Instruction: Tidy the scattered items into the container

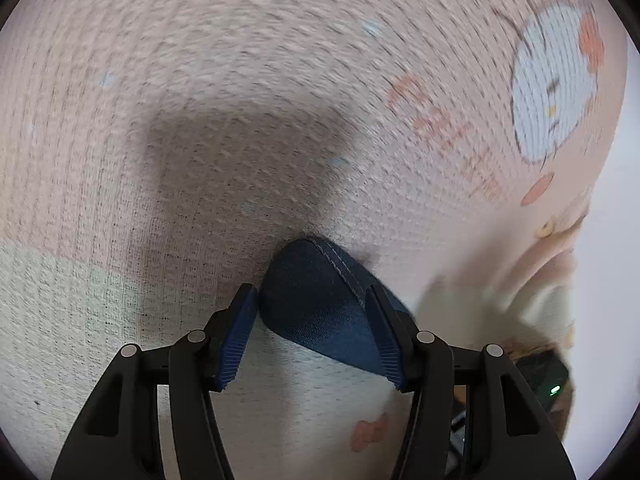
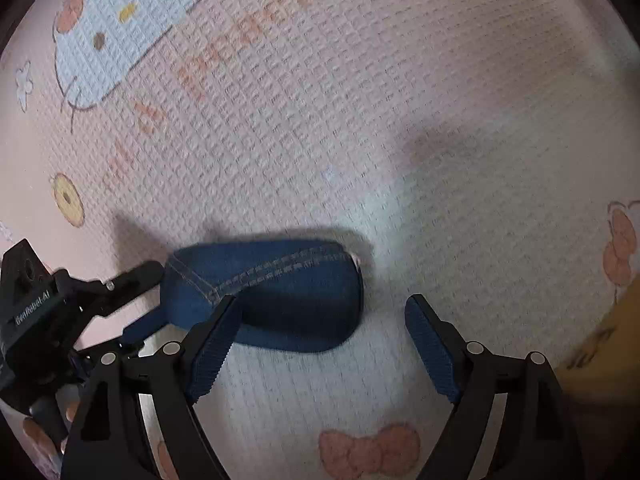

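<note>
- One denim pouch [image 2: 272, 300] lies on a pink cartoon-print mat [image 2: 360, 100].
- Left gripper [image 1: 312, 332] pinches one end of the pouch.
- Right gripper [image 2: 320, 344] hangs spread and empty, close above the pouch.
- Step, as I judge it: pickup. Next calls for lifting toward the container, which is not in view.

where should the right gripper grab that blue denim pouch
Probably at its free rounded end, coming from above with the fingers across the narrow width. The pouch lies flat and lengthwise on the blanket; the left gripper already clamps the other end, and the right gripper hangs open beside the middle.
</note>
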The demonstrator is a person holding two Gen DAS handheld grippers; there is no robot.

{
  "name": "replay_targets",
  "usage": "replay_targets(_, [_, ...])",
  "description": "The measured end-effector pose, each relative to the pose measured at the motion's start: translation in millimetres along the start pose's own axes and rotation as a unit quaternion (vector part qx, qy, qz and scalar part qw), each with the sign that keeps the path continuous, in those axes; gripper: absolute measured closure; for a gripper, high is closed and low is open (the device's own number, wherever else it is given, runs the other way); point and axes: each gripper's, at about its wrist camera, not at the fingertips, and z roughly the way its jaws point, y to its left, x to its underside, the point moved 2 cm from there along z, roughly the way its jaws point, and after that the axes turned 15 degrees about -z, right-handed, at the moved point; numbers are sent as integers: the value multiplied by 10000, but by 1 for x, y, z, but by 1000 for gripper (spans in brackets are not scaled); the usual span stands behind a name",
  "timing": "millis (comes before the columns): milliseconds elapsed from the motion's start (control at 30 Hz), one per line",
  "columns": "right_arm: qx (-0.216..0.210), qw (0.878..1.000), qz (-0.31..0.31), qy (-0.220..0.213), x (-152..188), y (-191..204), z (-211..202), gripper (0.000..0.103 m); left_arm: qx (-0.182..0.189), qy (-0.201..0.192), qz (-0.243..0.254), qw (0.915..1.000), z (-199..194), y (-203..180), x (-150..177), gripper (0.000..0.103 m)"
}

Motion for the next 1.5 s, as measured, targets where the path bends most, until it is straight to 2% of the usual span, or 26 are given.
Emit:
replay_targets(67, [-112,9999,-103,-12,-2,3,1,27,-149,-37,277,9995,-1,-5,4,44])
replay_targets(100, [-234,9996,-140,-56,-3,6,0,37,-241,-33,419,9988,-1,-6,7,45])
replay_targets(200, [-129,9997,-199,-78,-2,10,-3,40,-339,114,719,9968,-3,-8,18,47])
replay_targets(267, [-27,9998,-193,-105,0,14,-5,44,-133,451,783,9958,-2,-8,29,61])
replay_targets(333, [-24,9997,-223,-91,2,20,-12,55,228,894,752,9929,-1,-12,44,62])
replay_targets(367, [-1,9995,-301,-85,4,24,-15,57,202,901,824,9923,-2,-15,51,62])
replay_targets(433, [153,9980,-612,-32,10,38,-23,60,-109,608,1106,9919,-9,-20,61,64])
replay_targets(500, [158,9975,-671,148,20,43,-23,62,-345,387,1139,9921,-14,-18,61,64])
replay_targets(600, [-20,9982,-585,98,22,40,-21,62,-330,355,620,9969,-21,-4,51,60])
replay_targets(667, [-31,9980,-612,148,23,40,-19,62,-285,417,253,9984,-21,6,43,50])
replay_targets(733, [-19,9979,-630,135,22,38,-21,62,-259,386,-46,9989,-17,14,42,43])
replay_targets(833, [155,9967,-768,195,30,32,-33,57,-32,438,-394,9983,-10,18,34,39])
replay_targets(900, [353,9951,-850,354,28,33,-25,47,-69,291,-434,9986,-9,19,30,39])
replay_targets(933, [569,9961,-623,267,25,32,-23,45,-82,172,-426,9989,-9,18,26,39])
replay_targets(1000, [579,9968,-515,201,26,31,-19,44,-114,65,-348,9993,-7,16,18,39])
replay_targets(1133, [500,9985,-204,130,27,24,-13,36,24,184,-236,9995,-4,12,4,39])
replay_targets(1333, [528,9984,-212,0,21,27,-7,33,-17,-47,83,10000,5,-3,-13,39])
replay_targets(1433, [512,9984,-219,-49,17,29,-4,33,100,80,59,9999,16,-13,-10,39])
replay_targets(1500, [415,9989,-233,-26,15,32,-1,31,36,-52,248,9997,14,-17,-4,39])
